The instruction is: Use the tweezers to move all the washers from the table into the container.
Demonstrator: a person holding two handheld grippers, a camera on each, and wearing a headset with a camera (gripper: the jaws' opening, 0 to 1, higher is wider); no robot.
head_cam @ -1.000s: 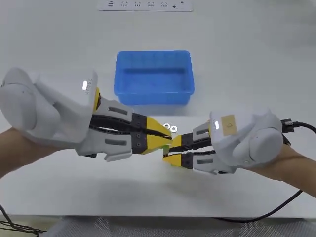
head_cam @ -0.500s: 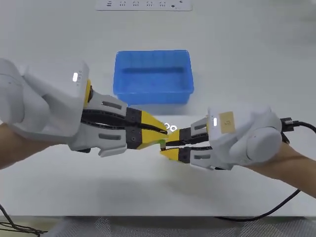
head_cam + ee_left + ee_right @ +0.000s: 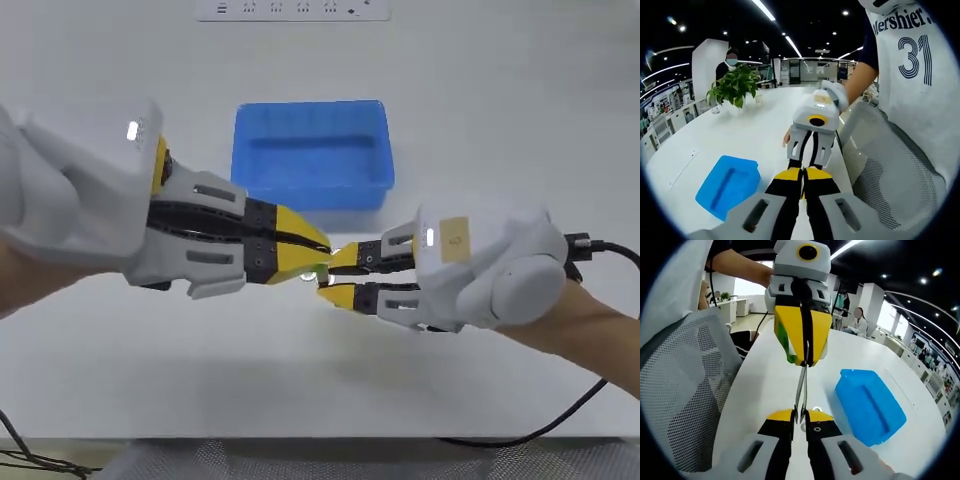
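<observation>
Here the left tool (image 3: 322,256) comes in from the left, its yellow jaws pressed together on the thick back end of the tweezers (image 3: 801,382). From that grip the tweezers run straight out along the line between the two tools. Their long axis goes left to right across the front of the worktop (image 3: 500,110), with the thin tips pointing at the right tool (image 3: 327,278).

In the right gripper view those tips reach in between the right tool's jaws, which stand narrowly apart on either side. Whether the jaws press on the legs I cannot tell. So the two tools meet nose to nose just above the worktop, with the tweezers bridging them.

The coming move, as I judge it, turns on that shared axis. If the right tool is to take or squeeze the tweezers, it has to close across the legs, not along them.

The container (image 3: 312,190) sits beyond the meeting point, away from the person and near both tools. The washers are too small to tell apart from the tool tips that cover that patch of worktop.
</observation>
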